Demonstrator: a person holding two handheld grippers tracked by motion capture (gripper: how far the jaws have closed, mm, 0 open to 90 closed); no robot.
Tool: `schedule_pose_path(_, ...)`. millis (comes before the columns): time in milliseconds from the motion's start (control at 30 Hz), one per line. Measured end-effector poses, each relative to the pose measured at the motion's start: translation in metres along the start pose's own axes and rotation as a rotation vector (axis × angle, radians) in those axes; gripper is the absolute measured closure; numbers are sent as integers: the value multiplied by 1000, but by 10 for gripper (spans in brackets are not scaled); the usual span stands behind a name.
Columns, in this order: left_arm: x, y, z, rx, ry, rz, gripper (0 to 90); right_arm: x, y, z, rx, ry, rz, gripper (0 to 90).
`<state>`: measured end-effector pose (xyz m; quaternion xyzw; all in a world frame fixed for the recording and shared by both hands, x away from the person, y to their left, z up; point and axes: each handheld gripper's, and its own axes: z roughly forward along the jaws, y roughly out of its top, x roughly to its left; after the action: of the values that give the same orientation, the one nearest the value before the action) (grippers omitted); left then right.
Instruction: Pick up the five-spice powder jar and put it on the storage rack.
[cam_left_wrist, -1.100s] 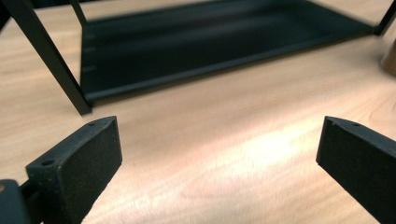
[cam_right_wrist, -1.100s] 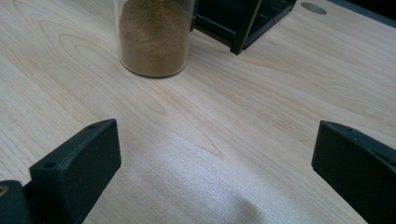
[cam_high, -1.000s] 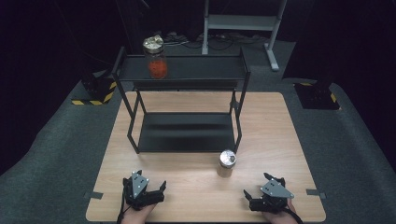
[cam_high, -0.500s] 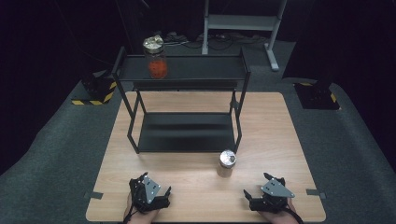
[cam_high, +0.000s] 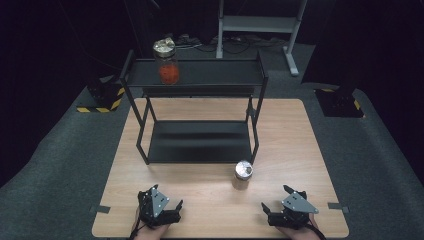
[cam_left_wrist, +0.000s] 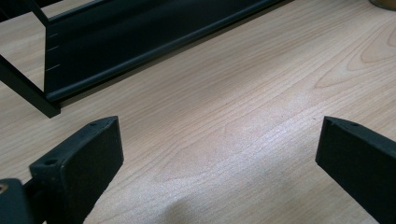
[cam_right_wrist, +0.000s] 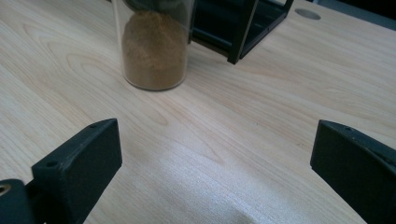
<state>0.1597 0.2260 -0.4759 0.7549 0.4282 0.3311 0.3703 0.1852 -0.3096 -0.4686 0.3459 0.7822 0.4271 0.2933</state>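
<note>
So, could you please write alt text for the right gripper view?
A clear jar of brown powder stands on the wooden table, beyond the right gripper, whose black jaws are wide open. A black metal rack's leg rises just behind it.

Your right gripper view cuts off the top of the jar of brown powder (cam_right_wrist: 154, 51); your hands (cam_high: 150, 231) run off the high view's bottom edge.
</note>
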Motion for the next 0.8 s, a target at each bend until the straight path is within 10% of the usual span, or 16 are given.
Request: schedule_pose_path(800, 2, 0, 0, -2, -13, -2, 10, 12, 35, 11, -77, 37, 48, 2)
